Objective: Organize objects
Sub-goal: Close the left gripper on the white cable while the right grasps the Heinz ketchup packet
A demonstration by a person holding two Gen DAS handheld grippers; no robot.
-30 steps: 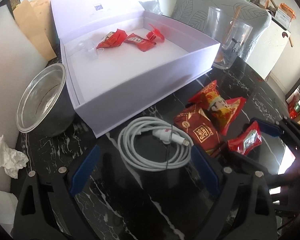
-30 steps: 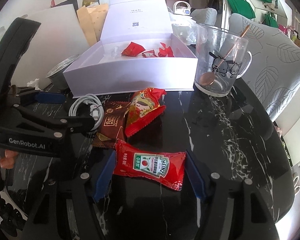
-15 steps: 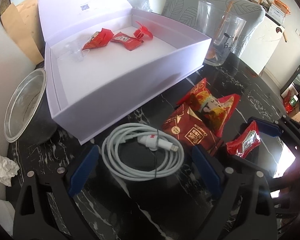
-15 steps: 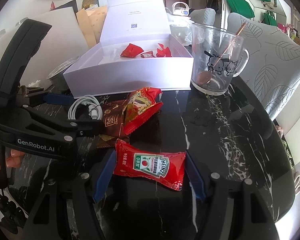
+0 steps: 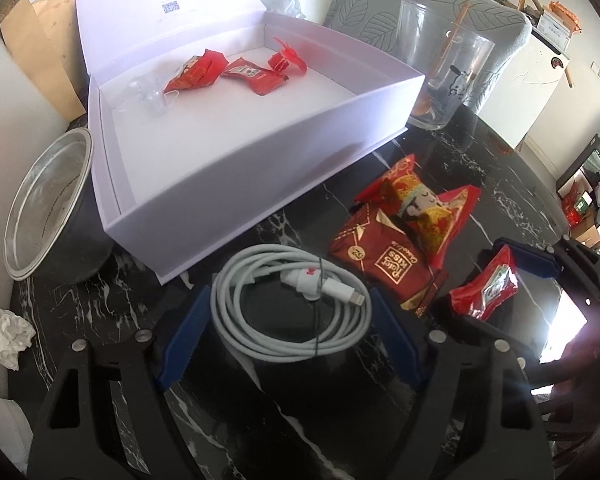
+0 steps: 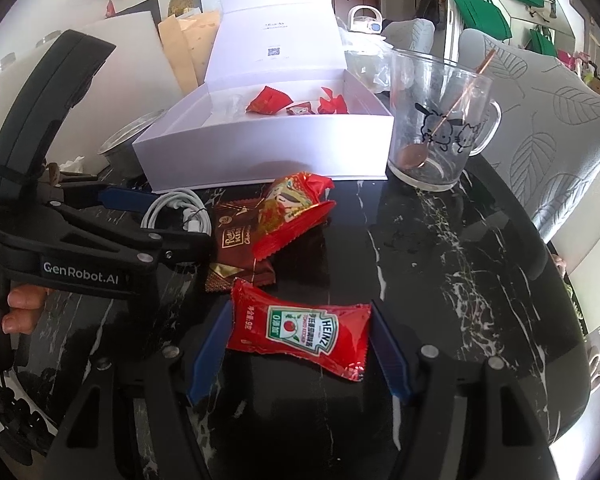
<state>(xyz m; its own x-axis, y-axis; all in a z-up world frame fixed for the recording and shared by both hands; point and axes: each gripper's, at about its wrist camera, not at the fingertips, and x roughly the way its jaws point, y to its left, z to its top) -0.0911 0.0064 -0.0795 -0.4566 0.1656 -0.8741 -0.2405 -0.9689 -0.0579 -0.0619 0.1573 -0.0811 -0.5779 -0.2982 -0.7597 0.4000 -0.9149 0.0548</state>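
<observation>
A coiled white charging cable (image 5: 260,336) lies on the black marble table (image 6: 440,280) in front of an open white box (image 5: 260,184). My left gripper (image 5: 291,292) straddles the coil; its jaws are closing and both blue pads touch the coil's sides. A red ketchup packet (image 6: 300,328) sits between the pads of my right gripper (image 6: 300,308), which touch both of its ends. A brown chocolate packet (image 5: 380,256) and a red candy packet (image 5: 420,208) lie between the two grippers. Inside the box are several red packets (image 5: 256,76) and a small clear piece (image 5: 152,96).
A glass mug (image 6: 436,128) with a copper spoon stands right of the box. A metal tin (image 5: 48,208) and a crumpled tissue (image 5: 4,332) sit at the left. A leaf-patterned chair (image 6: 560,128) is behind the table. A hand (image 6: 16,308) holds the left gripper's handle.
The left jaws have narrowed from well outside the cable coil to its sides. The right gripper and the ketchup packet have kept their place.
</observation>
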